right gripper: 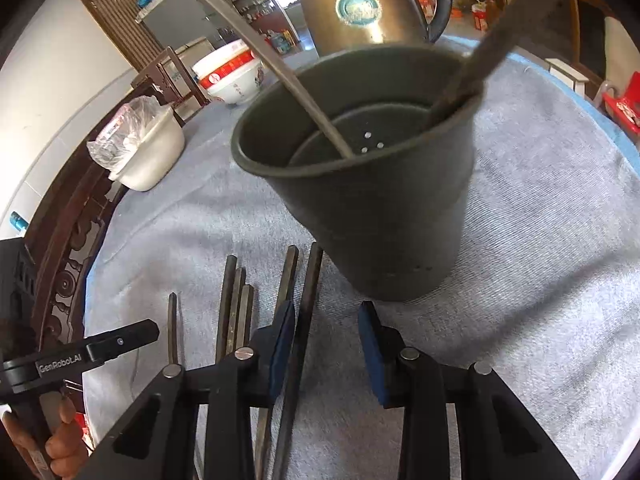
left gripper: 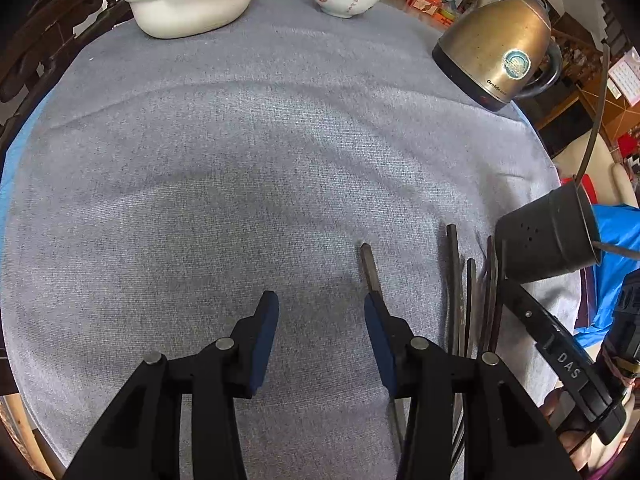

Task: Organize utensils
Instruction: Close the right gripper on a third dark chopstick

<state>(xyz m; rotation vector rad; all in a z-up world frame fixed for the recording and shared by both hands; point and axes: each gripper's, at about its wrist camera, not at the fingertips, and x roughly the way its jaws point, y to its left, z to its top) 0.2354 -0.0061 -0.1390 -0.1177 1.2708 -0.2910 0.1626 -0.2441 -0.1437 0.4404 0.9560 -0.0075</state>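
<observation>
Chopsticks (right gripper: 296,344) lower ends hidden under gripper bodies; kettle (right gripper: 360,4) top cut off by frame edge.

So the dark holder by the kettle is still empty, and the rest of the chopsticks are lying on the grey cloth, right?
Not empty: the right wrist view shows two chopsticks already leaning inside the dark holder. The rest stands: the other chopsticks lie on the grey cloth, near the kettle.

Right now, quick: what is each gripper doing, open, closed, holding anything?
Left gripper: open, holding nothing, above the grey cloth.
Right gripper: open, holding nothing; one dark chopstick lies on the cloth between its fingers, ungripped.
</observation>
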